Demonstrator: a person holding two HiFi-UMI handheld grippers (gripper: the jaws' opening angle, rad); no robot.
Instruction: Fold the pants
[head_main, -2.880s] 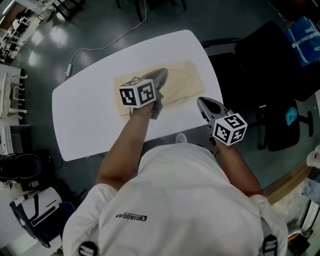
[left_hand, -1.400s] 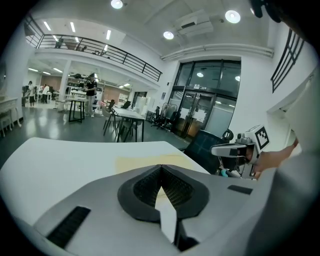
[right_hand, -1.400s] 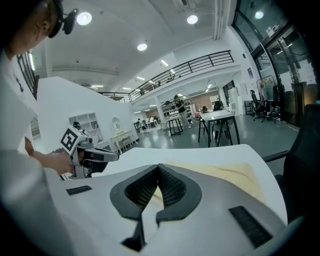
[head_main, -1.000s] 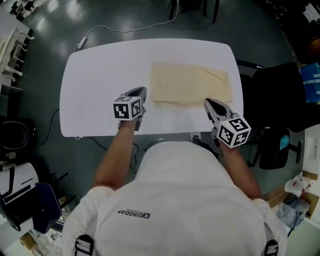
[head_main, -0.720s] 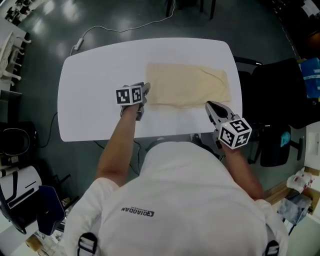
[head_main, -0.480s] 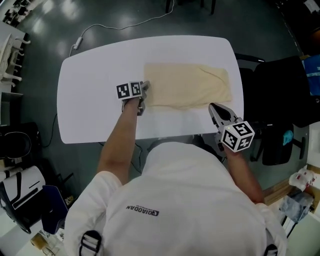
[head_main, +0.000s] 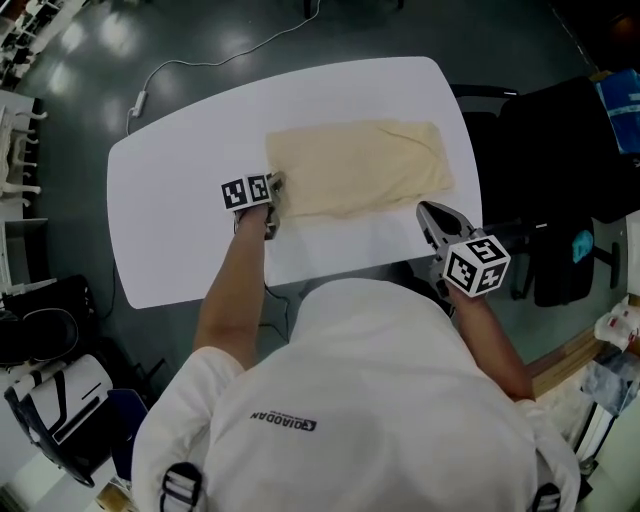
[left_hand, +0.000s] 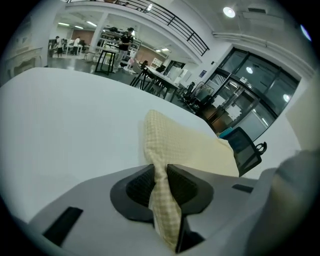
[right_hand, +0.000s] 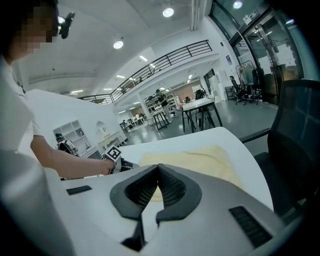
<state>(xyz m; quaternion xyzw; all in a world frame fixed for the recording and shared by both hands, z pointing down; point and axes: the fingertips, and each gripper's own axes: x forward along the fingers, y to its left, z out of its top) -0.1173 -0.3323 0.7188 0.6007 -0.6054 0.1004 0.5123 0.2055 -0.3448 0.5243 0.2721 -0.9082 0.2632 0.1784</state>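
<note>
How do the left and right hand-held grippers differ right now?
The left hand-held gripper has its jaws closing on one end of the pants, with fabric pinched between them. The right hand-held gripper has its jaws together with nothing between them. The left is at the pants, while the right hangs just short of their near edge. Both point toward the pants.

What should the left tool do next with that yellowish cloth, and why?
Probably lift the left gripper and carry that end over to the right end. Its jaws are closing with the left edge of the pants between them, and the cloth lies flat and long on the table.
</note>
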